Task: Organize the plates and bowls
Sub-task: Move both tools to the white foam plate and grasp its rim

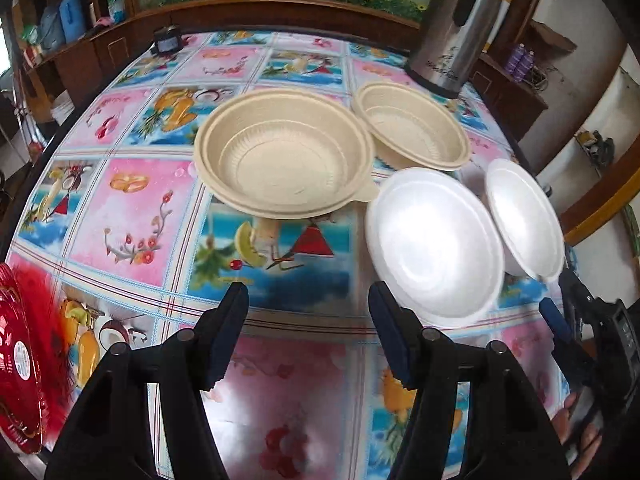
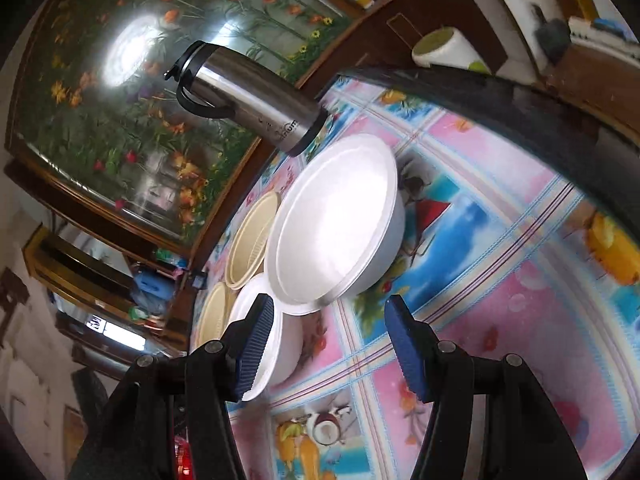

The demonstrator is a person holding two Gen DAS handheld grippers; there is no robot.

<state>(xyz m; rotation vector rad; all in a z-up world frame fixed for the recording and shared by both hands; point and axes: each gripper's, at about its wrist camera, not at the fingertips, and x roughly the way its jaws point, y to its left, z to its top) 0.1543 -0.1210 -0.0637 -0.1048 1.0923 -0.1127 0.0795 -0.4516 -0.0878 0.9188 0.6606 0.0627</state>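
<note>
Two tan bowls stand on the table: a big one (image 1: 284,160) at centre and a smaller one (image 1: 412,126) behind it to the right. Two white foam bowls sit at the right: a near one (image 1: 434,242) and a farther one (image 1: 524,220). My left gripper (image 1: 308,324) is open and empty, low over the tablecloth, its right finger beside the near white bowl. My right gripper (image 2: 330,344) is open and empty, tilted, with its left finger at the rim of one white bowl (image 2: 276,344); the other white bowl (image 2: 336,220) lies ahead. The tan bowls (image 2: 250,240) show behind.
A steel thermos (image 1: 456,28) stands at the table's back right, also in the right wrist view (image 2: 256,100). A red plate with feathers (image 1: 24,356) lies at the left edge. A small dark jar (image 1: 166,40) sits at the back. Wooden cabinets surround the table.
</note>
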